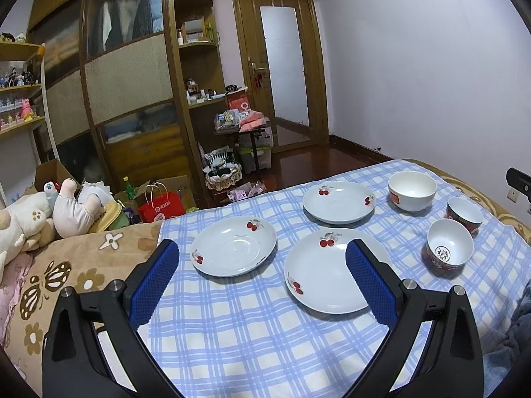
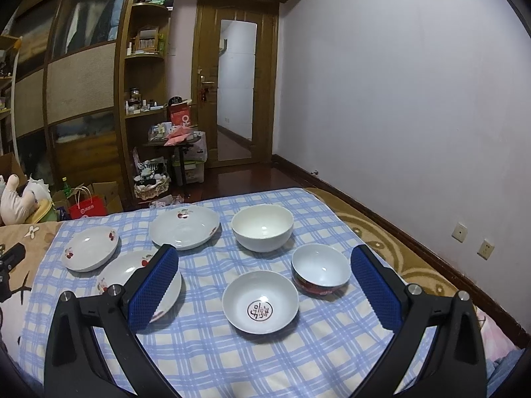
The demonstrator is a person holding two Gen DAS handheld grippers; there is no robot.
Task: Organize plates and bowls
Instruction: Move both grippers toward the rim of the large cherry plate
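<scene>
Three white cherry-print plates lie apart on a blue checked cloth: a left plate, a near plate and a far plate. To their right stand a large white bowl, a red-sided bowl and a bowl with a red emblem inside. My left gripper hovers open before the plates, holding nothing. My right gripper is open above the emblem bowl, the red bowl and the white bowl. Its left finger hides part of the near plate.
The cloth covers a bed with a brown flowered cover; plush toys lie at its left. The cloth's far edge drops to a dark wood floor. A wall runs along the right. Wardrobe, shelves and cluttered boxes stand beyond.
</scene>
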